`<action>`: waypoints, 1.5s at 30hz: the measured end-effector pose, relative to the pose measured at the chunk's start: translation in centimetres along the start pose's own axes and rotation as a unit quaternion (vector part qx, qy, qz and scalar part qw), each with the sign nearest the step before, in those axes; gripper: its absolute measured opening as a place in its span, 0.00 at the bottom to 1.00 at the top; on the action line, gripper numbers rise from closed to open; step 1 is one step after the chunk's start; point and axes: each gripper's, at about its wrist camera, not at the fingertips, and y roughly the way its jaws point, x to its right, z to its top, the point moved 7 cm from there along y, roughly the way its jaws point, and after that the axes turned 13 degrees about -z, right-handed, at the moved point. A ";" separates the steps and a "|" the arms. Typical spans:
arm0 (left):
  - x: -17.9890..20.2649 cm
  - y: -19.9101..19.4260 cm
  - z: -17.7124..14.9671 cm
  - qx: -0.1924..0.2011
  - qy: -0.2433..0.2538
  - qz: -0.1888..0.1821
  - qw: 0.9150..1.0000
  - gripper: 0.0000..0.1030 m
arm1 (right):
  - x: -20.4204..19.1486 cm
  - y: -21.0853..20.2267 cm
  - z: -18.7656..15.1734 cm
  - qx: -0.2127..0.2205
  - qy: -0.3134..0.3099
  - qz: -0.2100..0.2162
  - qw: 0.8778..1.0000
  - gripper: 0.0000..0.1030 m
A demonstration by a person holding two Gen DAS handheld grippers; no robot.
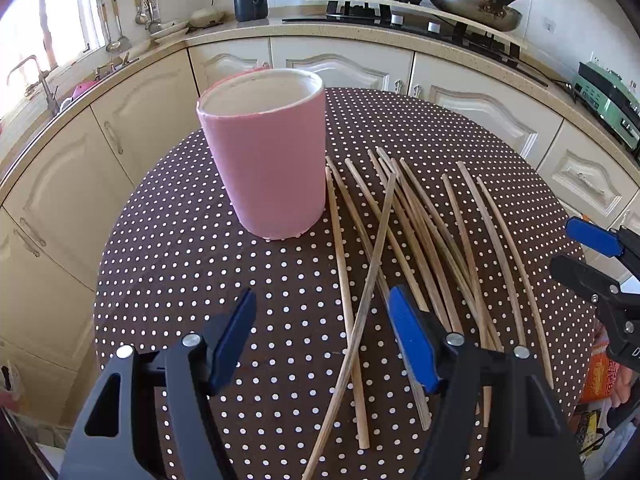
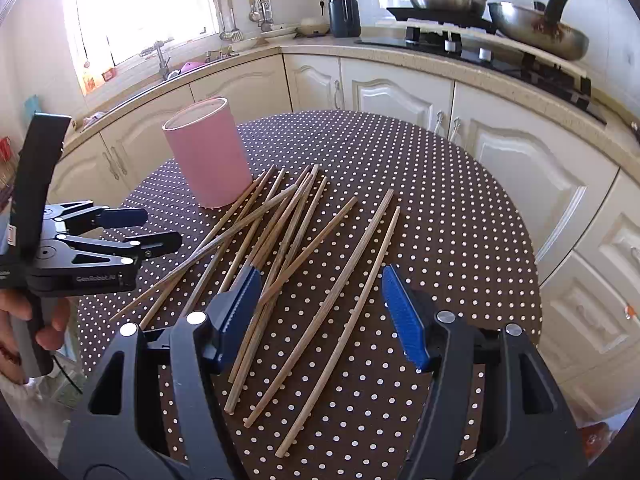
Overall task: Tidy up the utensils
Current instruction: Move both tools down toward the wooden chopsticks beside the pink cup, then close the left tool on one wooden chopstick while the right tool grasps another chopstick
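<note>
Over the worktop (image 2: 460, 208) both your grippers tilt down at the chopsticks (image 2: 304, 264). Left gripper (image 1: 322, 340): fingers part-open, straddling two sticks, pads not pressing. Right gripper (image 2: 322, 312): fingers part-open over several sticks, nothing clamped. Pink cup (image 1: 262, 152) stands upright just left of the pile. Bare cloth right of the pile; round edge close behind.

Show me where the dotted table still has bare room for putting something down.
Bare cloth lies left of the pink cup out to the table edge, behind the chopsticks toward the cabinets, and right of them. The middle is crowded: chopsticks fan out beside the cup, under both open tongs.
</note>
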 end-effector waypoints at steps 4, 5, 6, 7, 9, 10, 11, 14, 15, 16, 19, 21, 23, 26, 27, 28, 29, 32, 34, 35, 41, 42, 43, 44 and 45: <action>0.1 0.8 0.2 -0.008 0.000 0.000 1.000 0.66 | 0.7 0.4 0.0 -0.009 0.010 0.009 1.000 0.61; 0.0 1.0 0.3 -0.010 -0.002 0.001 1.000 0.66 | 0.9 0.5 0.0 -0.013 0.015 0.012 1.000 0.61; 0.0 1.1 0.4 -0.012 -0.005 -0.001 1.000 0.66 | 1.1 0.6 0.1 -0.017 0.019 0.016 1.000 0.61; -0.1 1.3 0.5 -0.014 -0.007 -0.003 1.000 0.66 | 1.2 0.7 0.1 -0.021 0.023 0.020 0.999 0.61; -0.2 1.6 0.6 -0.018 -0.009 -0.003 1.000 0.65 | 1.5 0.9 0.1 -0.028 0.031 0.029 0.999 0.61; -0.2 1.7 0.8 -0.022 -0.011 -0.003 1.000 0.64 | 1.7 0.9 0.0 -0.030 0.032 0.032 0.999 0.61; -0.2 1.9 0.9 -0.025 -0.012 -0.003 1.000 0.63 | 1.8 0.9 0.0 -0.032 0.033 0.033 0.998 0.61; -0.2 2.5 1.2 -0.036 -0.011 -0.001 0.999 0.59 | 2.2 1.0 0.1 -0.033 0.035 0.033 0.998 0.61; -0.1 2.7 1.3 -0.041 -0.010 0.001 0.999 0.55 | 2.2 1.1 0.0 -0.035 0.035 0.034 0.998 0.61; 0.0 2.9 1.4 -0.044 -0.008 0.000 0.999 0.52 | 2.4 1.1 0.0 -0.037 0.036 0.035 0.998 0.61; 0.4 3.7 1.7 -0.056 -0.002 -0.002 0.998 0.46 | 2.7 1.7 0.0 -0.047 0.037 0.037 0.997 0.61; 0.9 4.4 1.9 -0.067 0.007 0.001 0.998 0.46 | 2.7 2.0 -0.1 -0.055 0.038 0.042 0.997 0.61; 1.1 5.0 2.1 -0.075 0.013 0.006 0.997 0.44 | 2.7 2.3 -0.1 -0.060 0.034 0.042 0.997 0.61; 1.3 5.5 2.4 -0.078 0.004 -0.004 0.997 0.38 | 2.6 2.5 -0.1 -0.066 0.028 0.042 0.997 0.61; 1.5 5.6 2.5 -0.080 0.002 -0.006 0.997 0.37 | 2.5 2.6 -0.1 -0.068 0.026 0.042 0.996 0.61; 1.6 5.9 2.5 -0.085 0.002 -0.008 0.996 0.35 | 2.5 2.7 -0.1 -0.071 0.025 0.043 0.996 0.61; 1.6 6.0 2.6 -0.083 0.000 -0.011 0.997 0.35 | 2.4 2.8 -0.1 -0.074 0.024 0.043 0.996 0.61; 1.6 6.4 3.1 -0.081 -0.017 -0.033 0.996 0.23 | 2.2 3.3 0.1 -0.084 0.025 0.048 0.995 0.61; 0.9 6.6 3.2 -0.084 -0.026 -0.034 0.996 0.06 | 2.2 3.6 0.1 -0.093 0.026 0.049 0.994 0.61; 0.7 6.7 3.3 -0.082 -0.033 -0.041 0.995 0.06 | 2.2 3.8 0.3 -0.097 0.027 0.048 0.994 0.61; -0.1 5.1 3.4 -0.051 -0.066 -0.080 0.993 0.05 | 2.5 5.1 0.4 -0.133 0.036 0.036 0.990 0.57; -0.1 4.5 3.4 -0.044 -0.067 -0.083 0.993 0.05 | 2.5 5.3 0.4 -0.138 0.036 0.033 0.989 0.56; -0.2 4.1 3.4 -0.039 -0.069 -0.086 0.993 0.05 | 2.6 5.5 0.4 -0.145 0.035 0.029 0.988 0.54; -0.4 3.7 3.2 -0.035 -0.072 -0.087 0.993 0.05 | 2.7 5.7 0.4 -0.151 0.035 0.027 0.988 0.49; -0.8 3.2 2.9 -0.031 -0.075 -0.085 0.993 0.05 | 2.8 5.9 0.4 -0.158 0.035 0.025 0.986 0.45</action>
